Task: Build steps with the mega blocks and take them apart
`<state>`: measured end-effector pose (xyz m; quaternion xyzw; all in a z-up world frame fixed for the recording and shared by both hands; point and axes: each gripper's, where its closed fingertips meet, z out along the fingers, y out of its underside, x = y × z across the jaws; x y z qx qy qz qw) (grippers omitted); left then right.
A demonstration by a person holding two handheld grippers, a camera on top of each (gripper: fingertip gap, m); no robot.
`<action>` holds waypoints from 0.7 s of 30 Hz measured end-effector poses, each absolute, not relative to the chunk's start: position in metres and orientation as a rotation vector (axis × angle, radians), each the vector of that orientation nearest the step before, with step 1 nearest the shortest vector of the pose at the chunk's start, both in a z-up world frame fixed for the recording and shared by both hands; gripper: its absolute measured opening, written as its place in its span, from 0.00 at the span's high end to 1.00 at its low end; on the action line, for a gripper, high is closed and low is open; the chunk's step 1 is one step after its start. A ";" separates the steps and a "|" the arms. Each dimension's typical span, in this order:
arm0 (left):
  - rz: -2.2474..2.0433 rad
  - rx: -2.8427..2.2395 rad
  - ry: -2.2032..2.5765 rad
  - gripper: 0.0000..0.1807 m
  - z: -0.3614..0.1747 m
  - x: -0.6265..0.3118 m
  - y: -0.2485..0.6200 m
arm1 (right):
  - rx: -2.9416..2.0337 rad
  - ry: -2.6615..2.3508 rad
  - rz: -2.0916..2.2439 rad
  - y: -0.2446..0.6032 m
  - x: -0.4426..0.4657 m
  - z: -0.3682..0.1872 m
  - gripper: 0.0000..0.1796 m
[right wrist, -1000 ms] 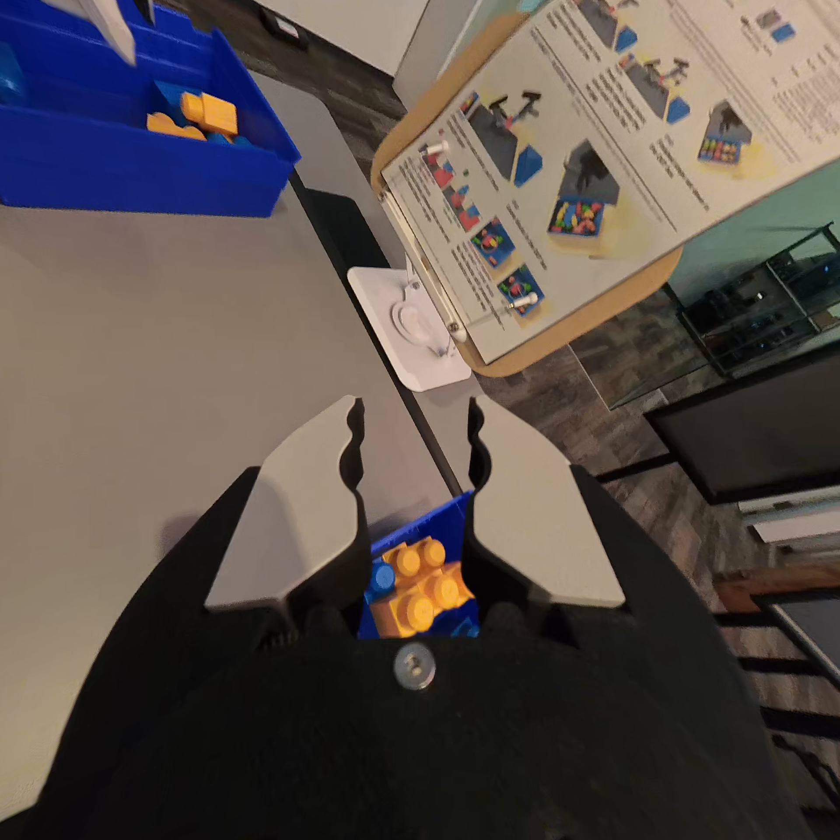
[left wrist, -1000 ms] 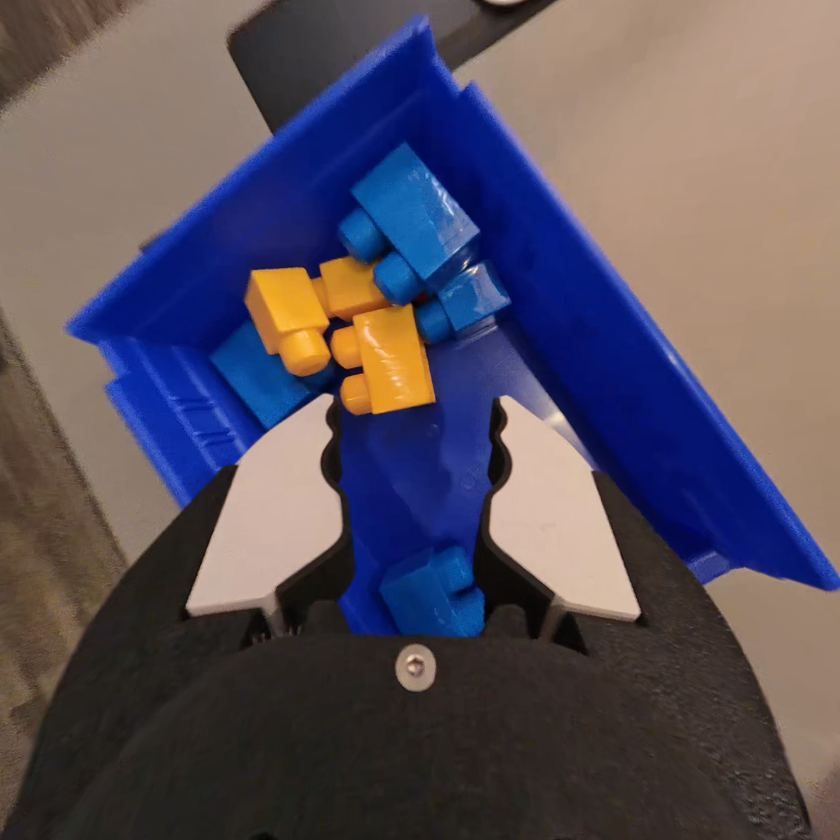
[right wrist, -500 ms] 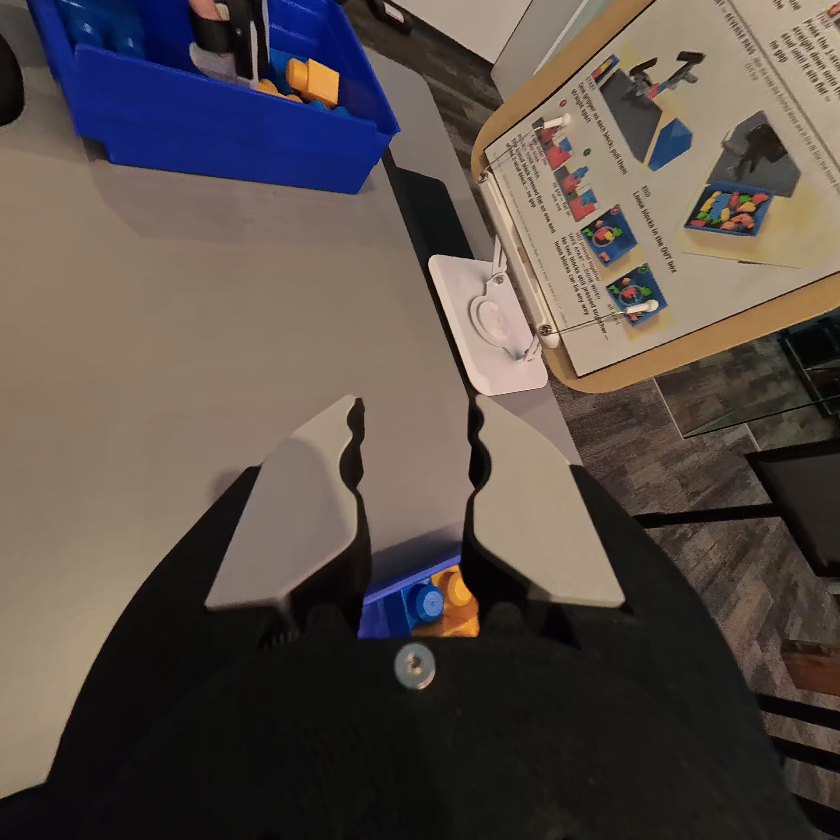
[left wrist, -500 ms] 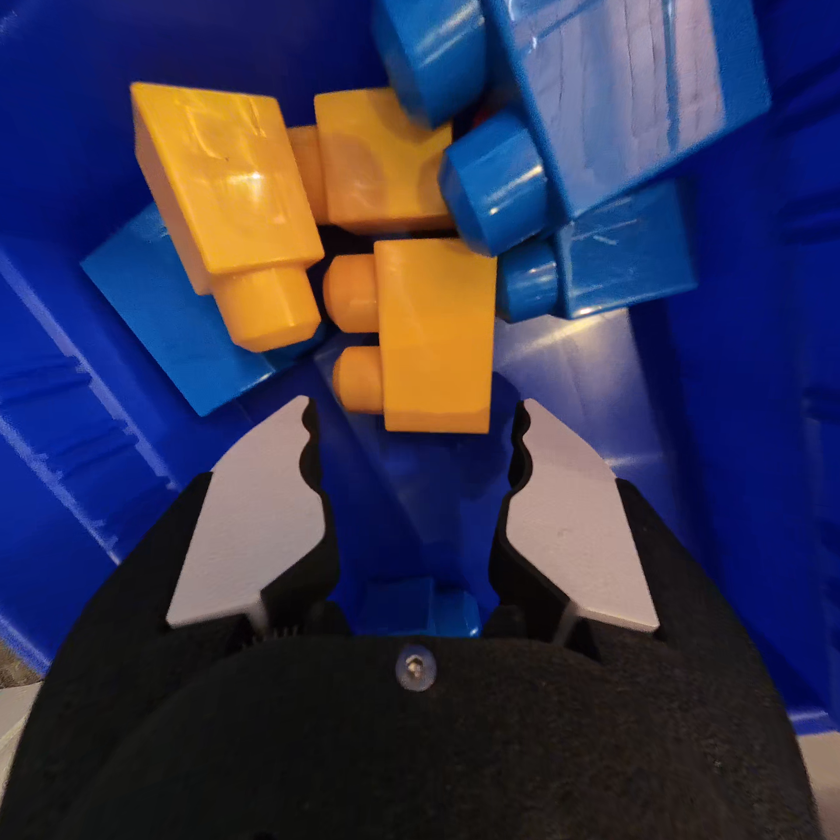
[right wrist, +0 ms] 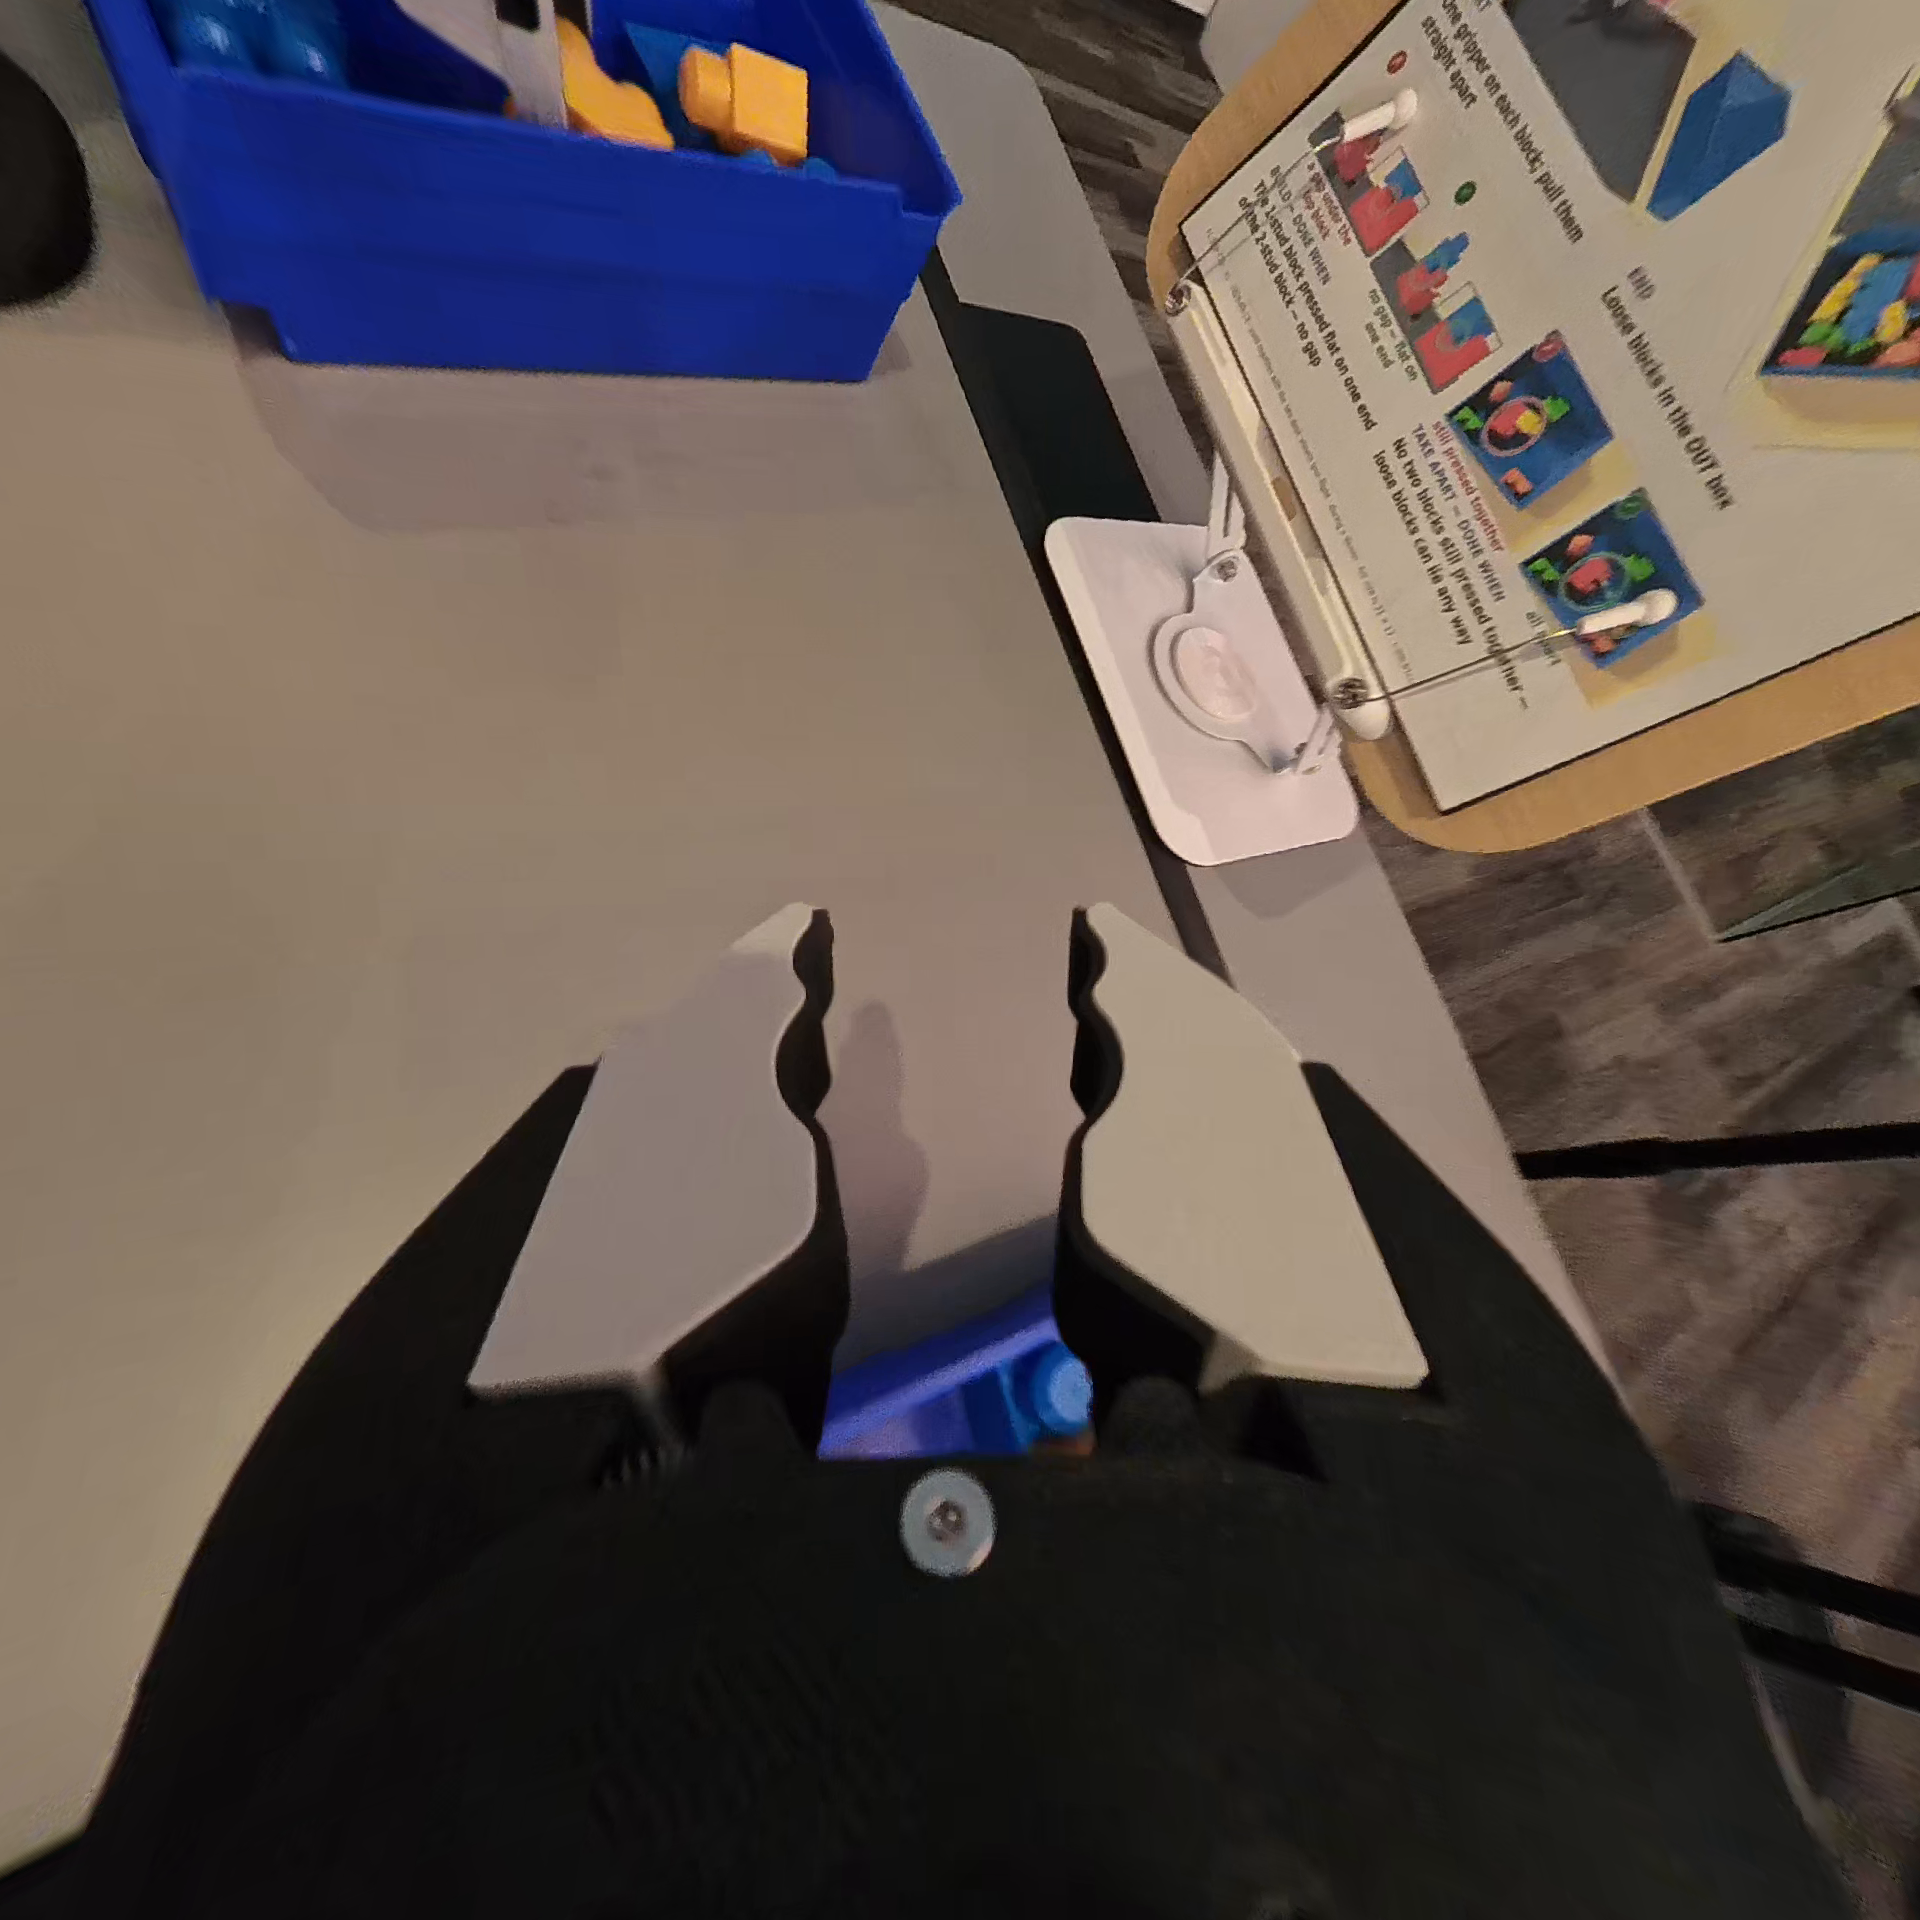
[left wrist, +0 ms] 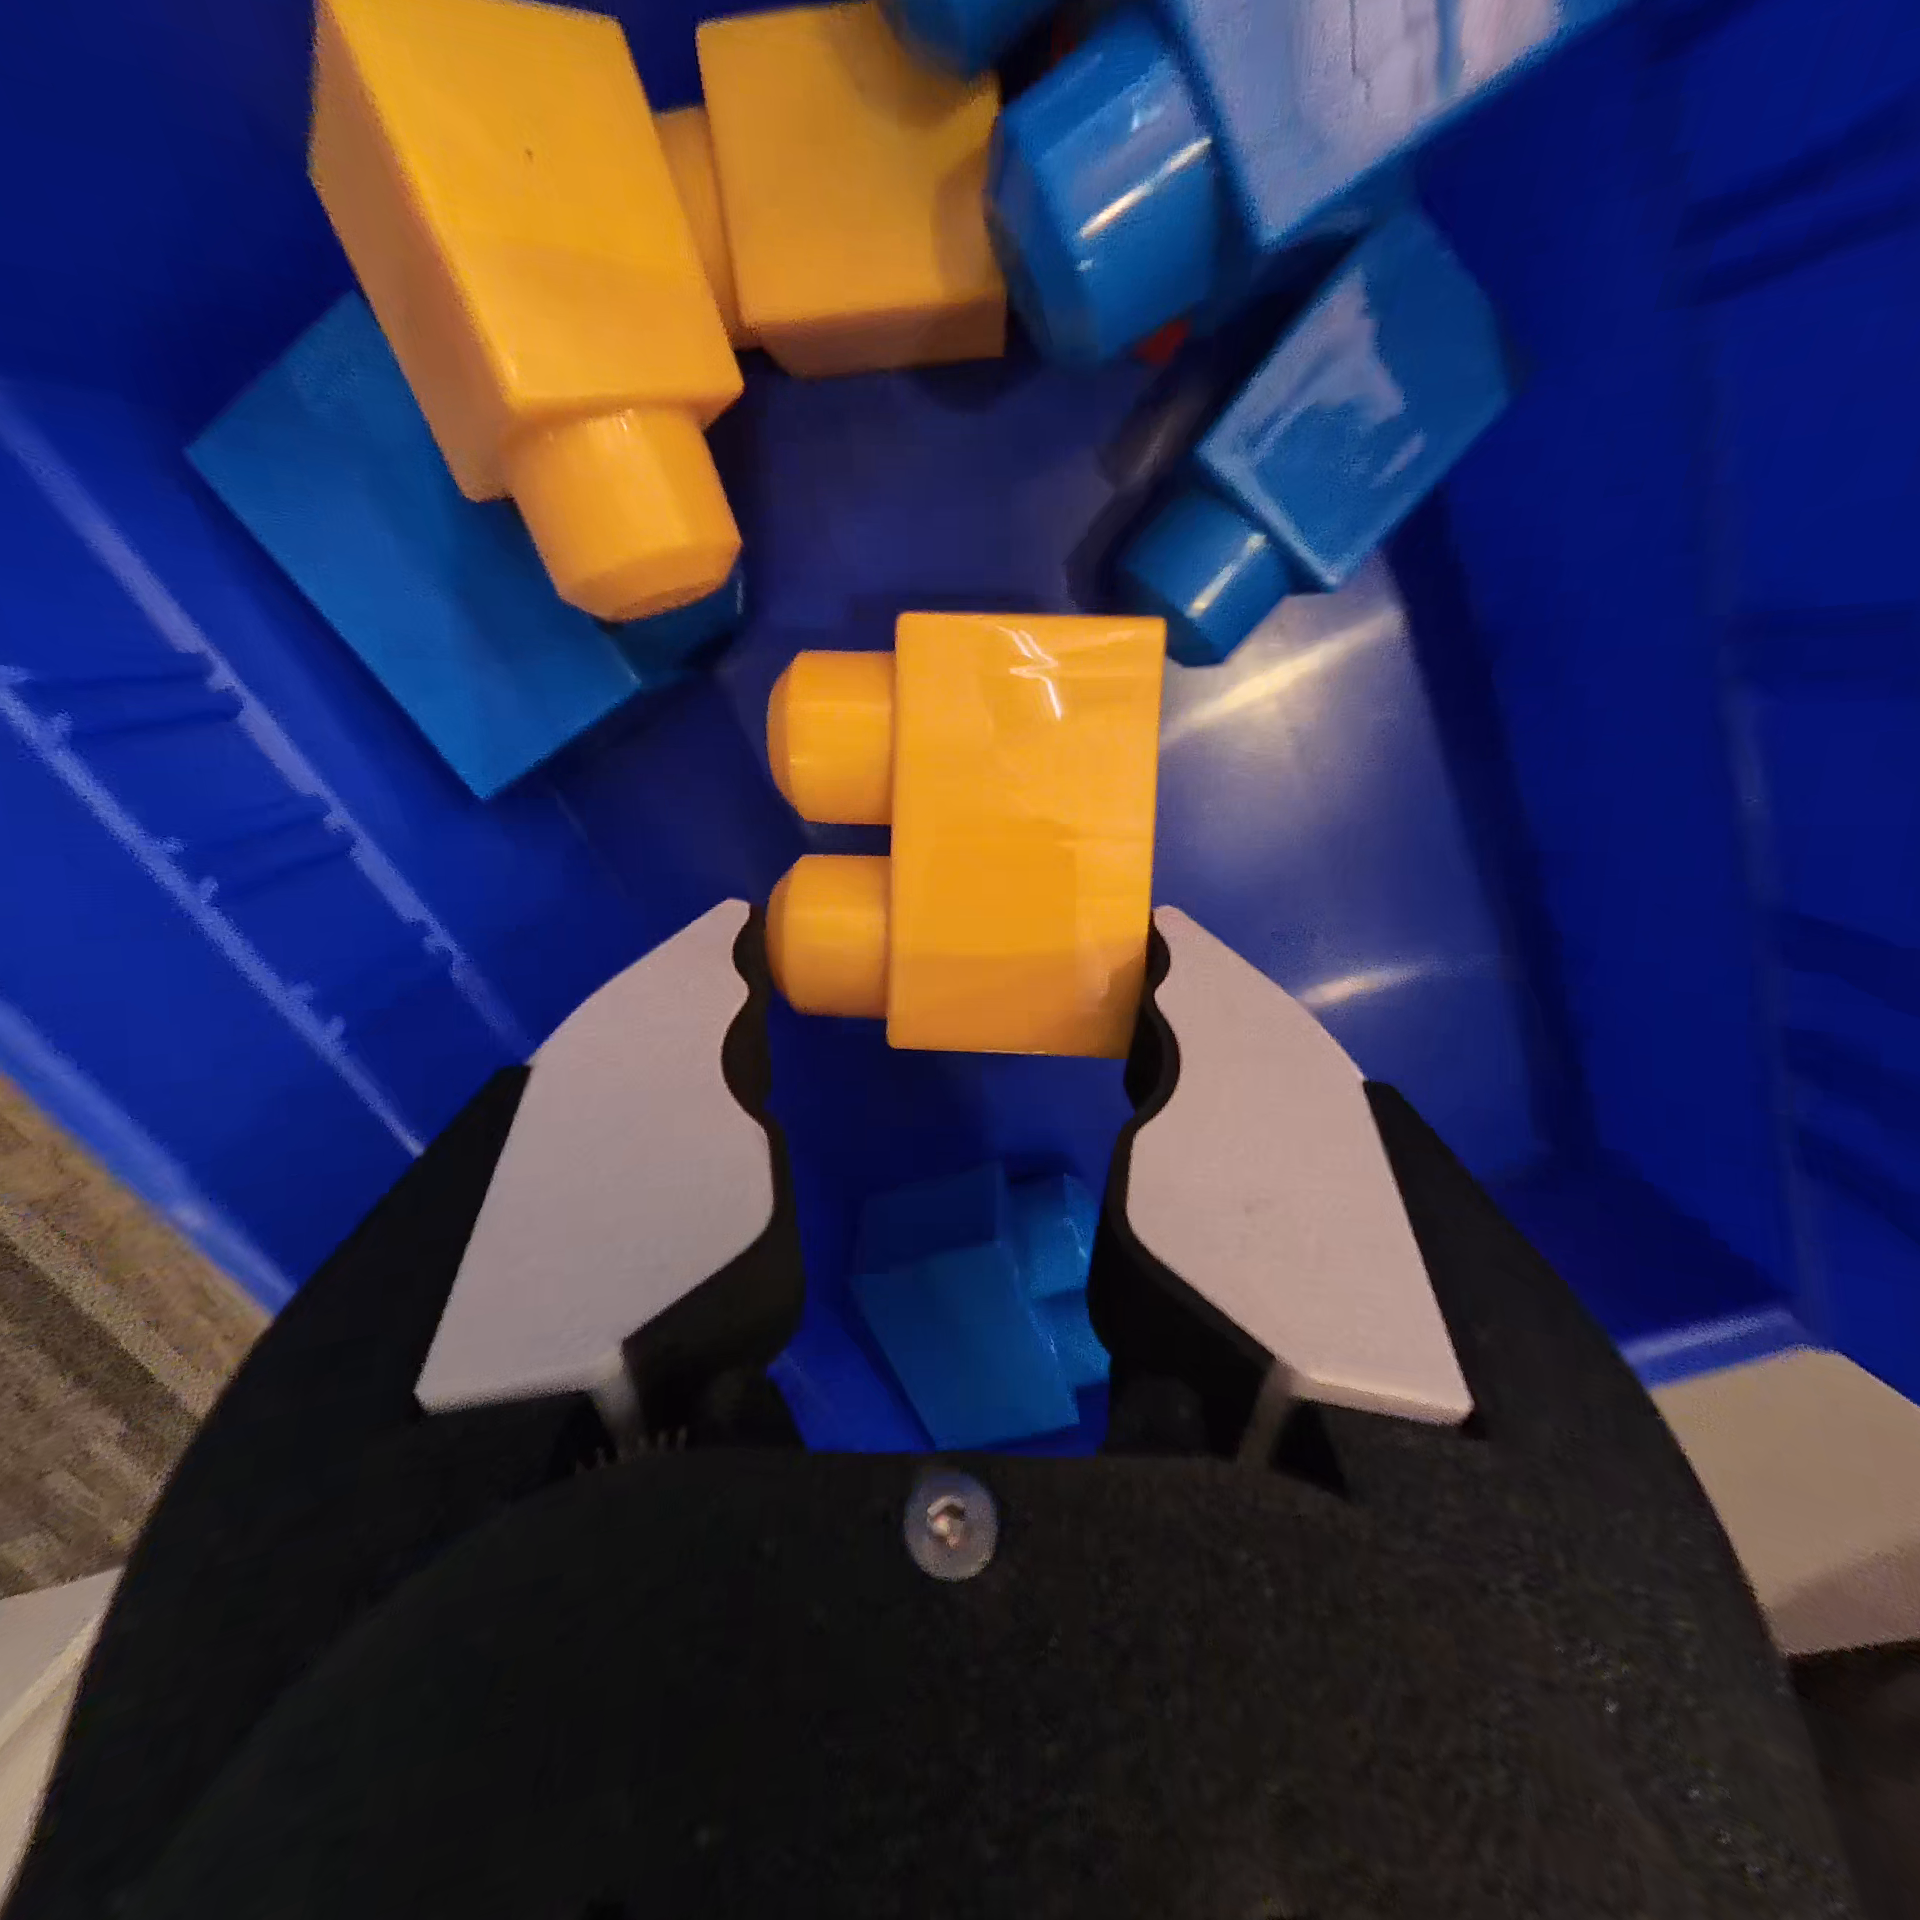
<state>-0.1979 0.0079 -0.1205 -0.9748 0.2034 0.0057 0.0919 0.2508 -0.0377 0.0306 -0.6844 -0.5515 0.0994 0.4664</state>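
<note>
left gripper (left wrist: pixel 948 961): half a second ago open short of the glossy orange two-stud plastic block (left wrist: pixel 997 831), now clamped across its near end inside the blue plastic bin (left wrist: pixel 1621 831). pick apparently secured. right gripper (right wrist: pixel 948 961): jaws apart, empty, above the grey table (right wrist: pixel 520 675).

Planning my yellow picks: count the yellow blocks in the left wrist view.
3: two-stud block between the left hand-held gripper fingertips; single-stud block upper left; third behind. Others may be hidden.

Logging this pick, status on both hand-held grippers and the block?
Left hand-held gripper shut on two-stud yellow block in blue bin. Right hand-held gripper open, empty, over grey table. Nothing blocks the lift.
</note>
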 end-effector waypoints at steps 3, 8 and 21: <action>0.019 -2.843 0.636 0.63 -0.094 -0.189 -0.002 | -1.726 -1.285 0.469 -0.040 0.230 0.028 0.75; 0.024 -2.579 0.799 0.63 -0.029 -0.139 -0.017 | -1.756 -1.114 0.925 -0.051 0.175 0.028 0.76; -0.268 -1.808 1.724 0.63 -0.006 0.093 -0.105 | -1.940 -0.831 1.894 -0.097 0.115 0.013 0.70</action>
